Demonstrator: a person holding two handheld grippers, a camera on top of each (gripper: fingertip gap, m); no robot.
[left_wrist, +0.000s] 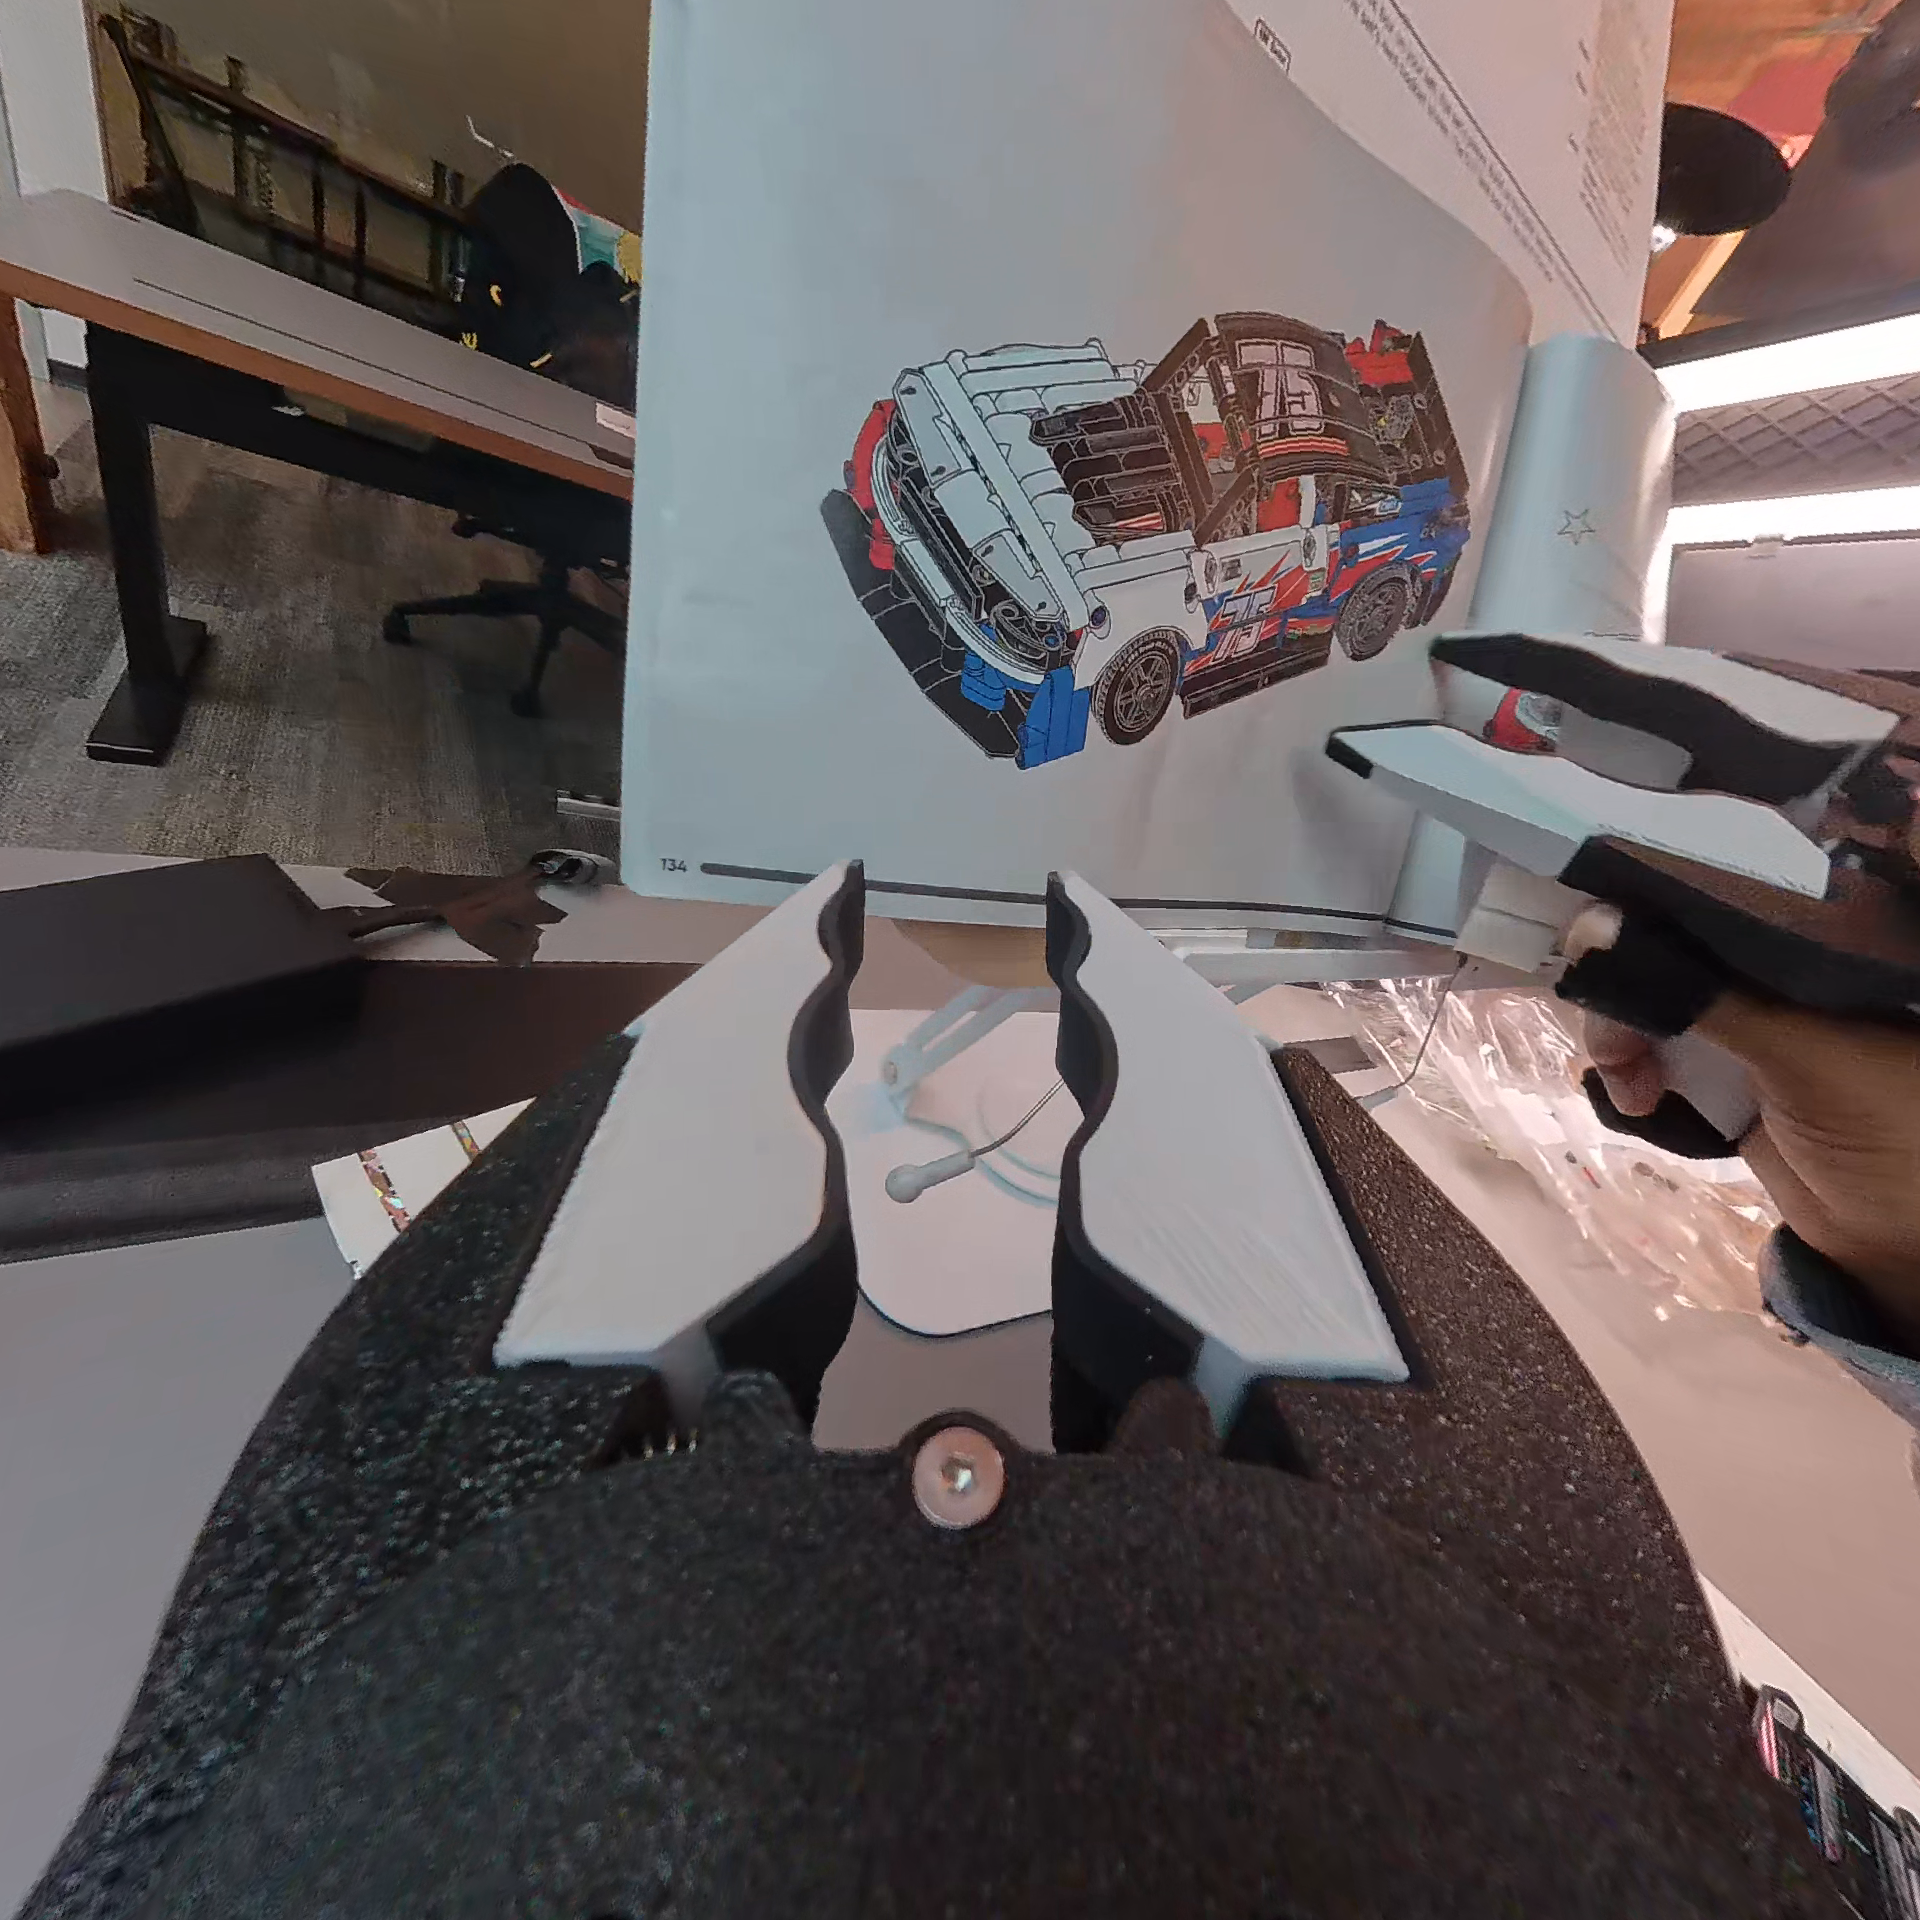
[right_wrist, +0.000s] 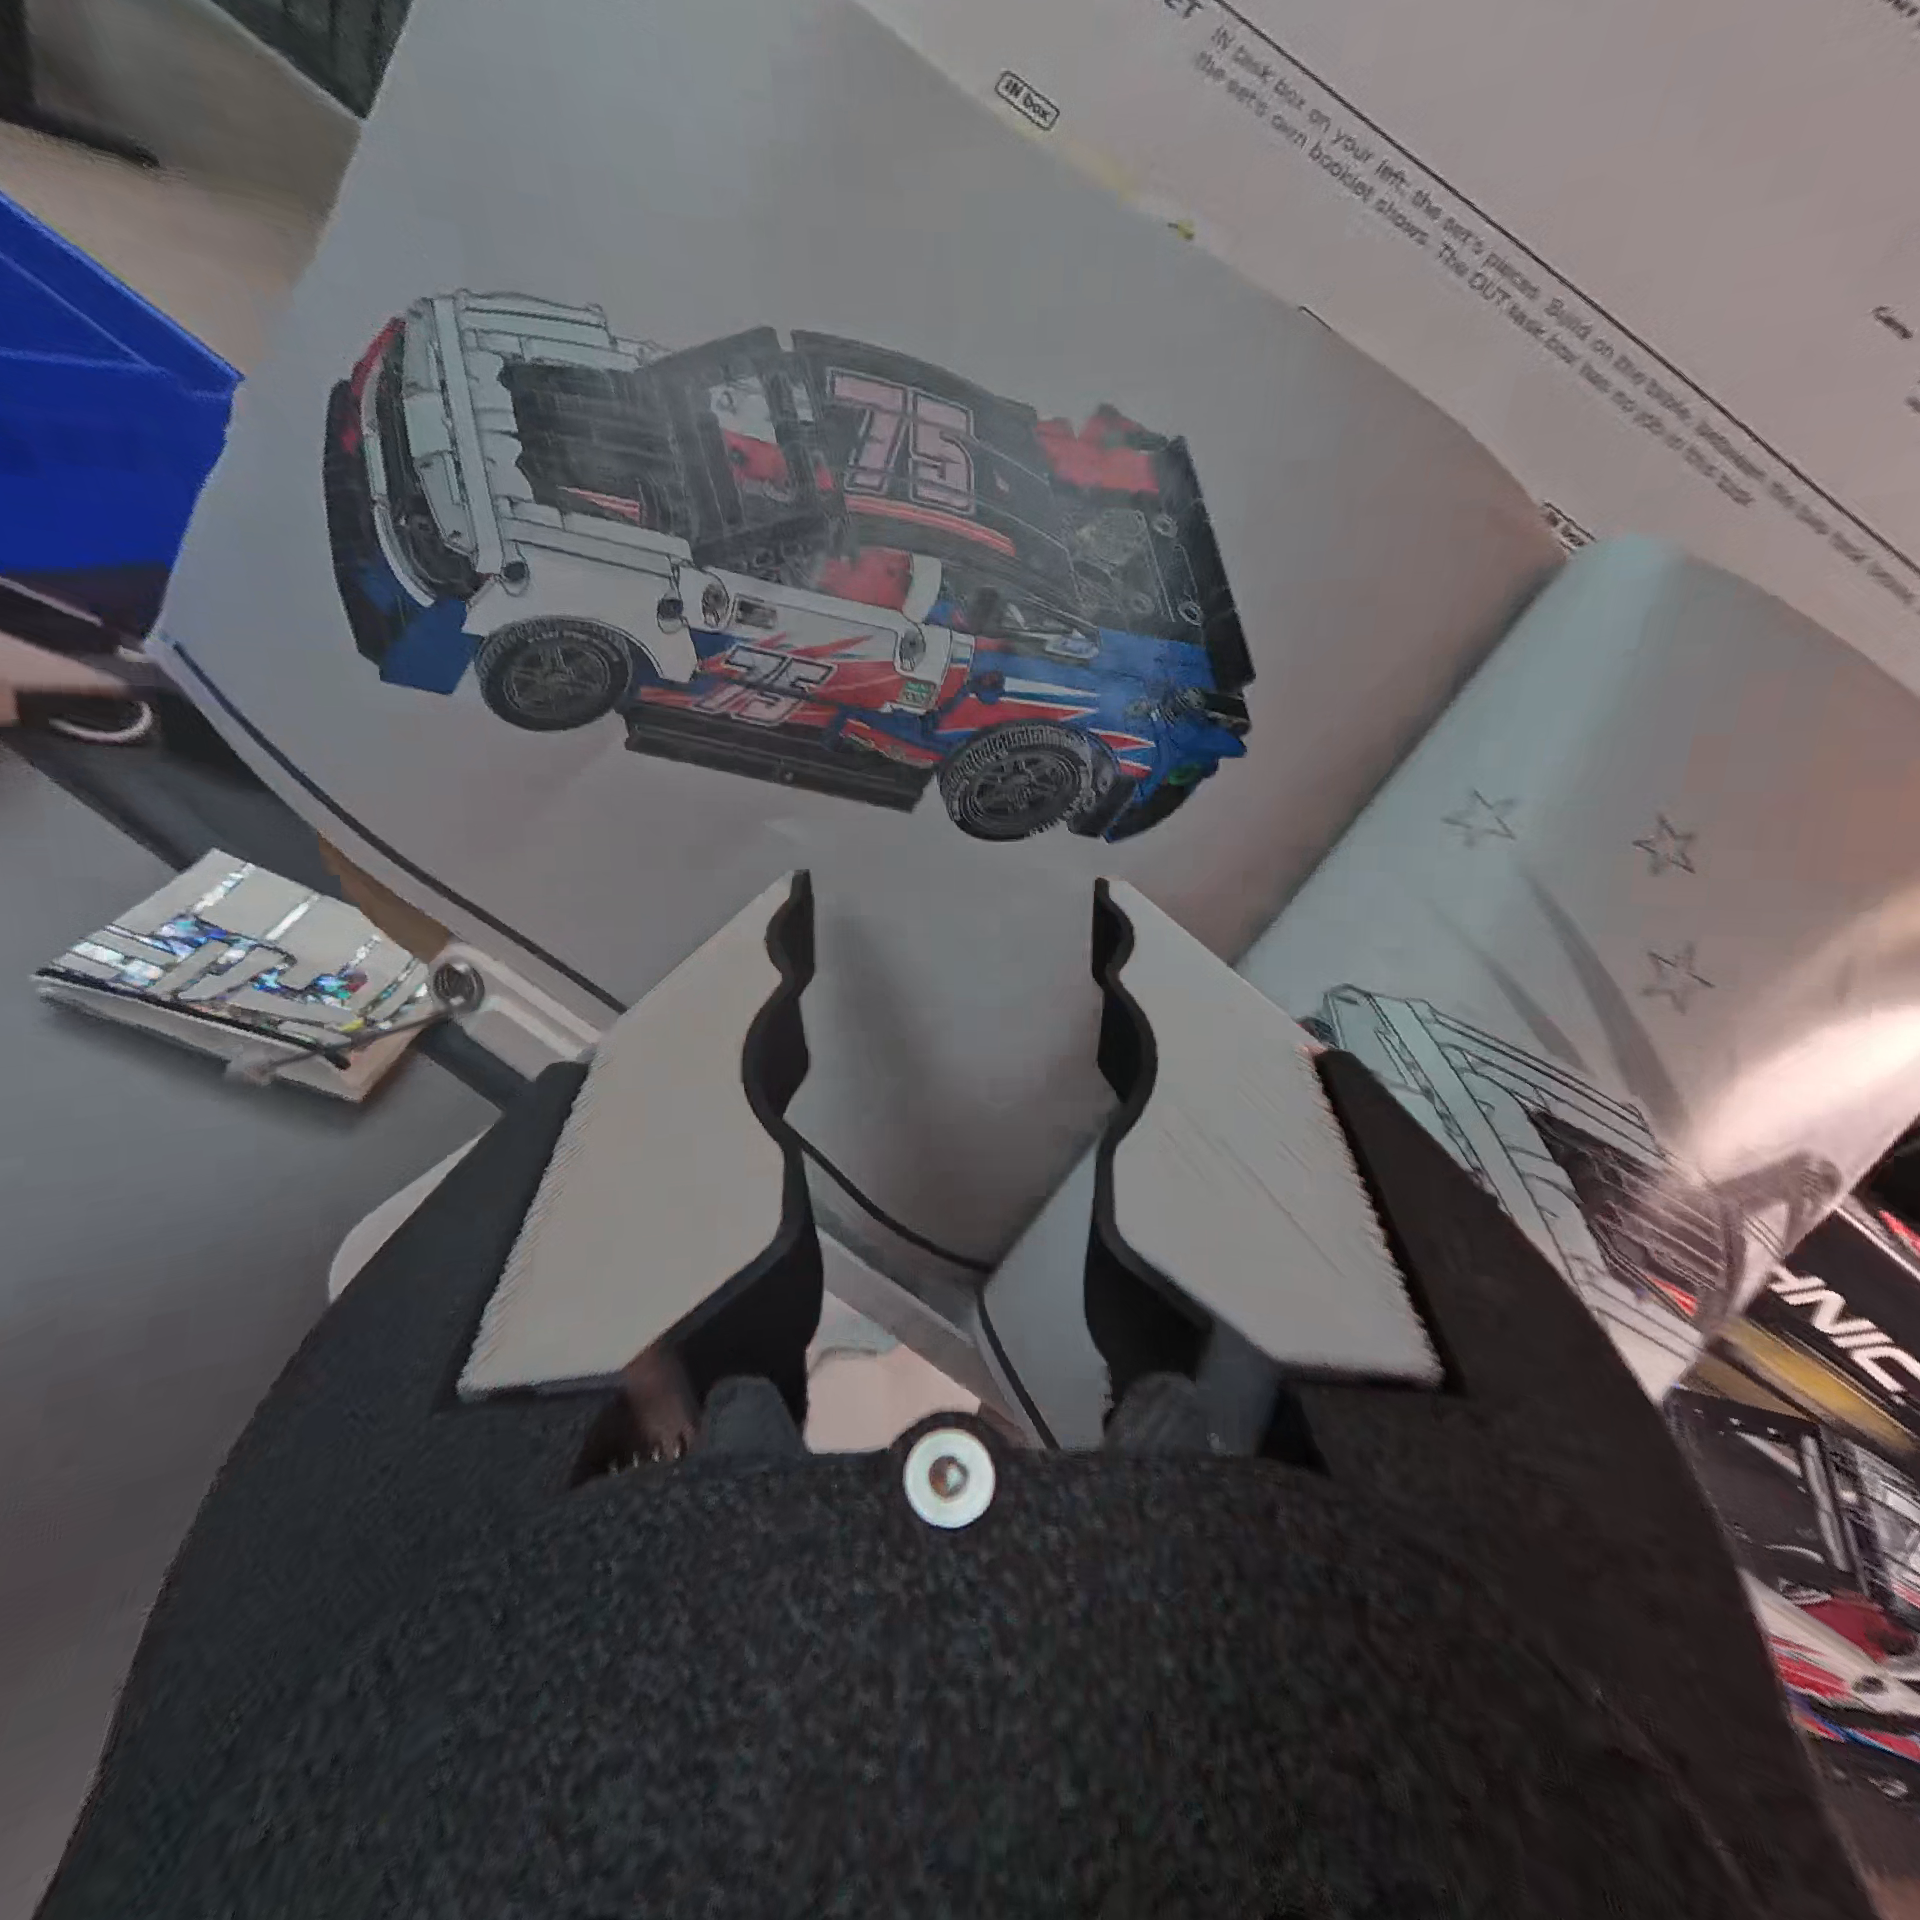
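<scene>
Both the left gripper (left_wrist: 954, 894) and right gripper (right_wrist: 948, 899) were parted, empty, facing the propped booklet (left_wrist: 1039, 675); its right page was cut off.

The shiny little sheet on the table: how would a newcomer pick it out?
Start at the open booklet propped upright, showing a drawn race car. Below its lower left corner, a small sticker sheet lies flat on the grey table. Only it glitters with holographic foil.

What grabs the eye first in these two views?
The open booklet page with a red, white and blue race car drawing, propped upright dead ahead of both claws. Next, the left claw open and empty before it, and the right claw open at the page's right edge.
</scene>
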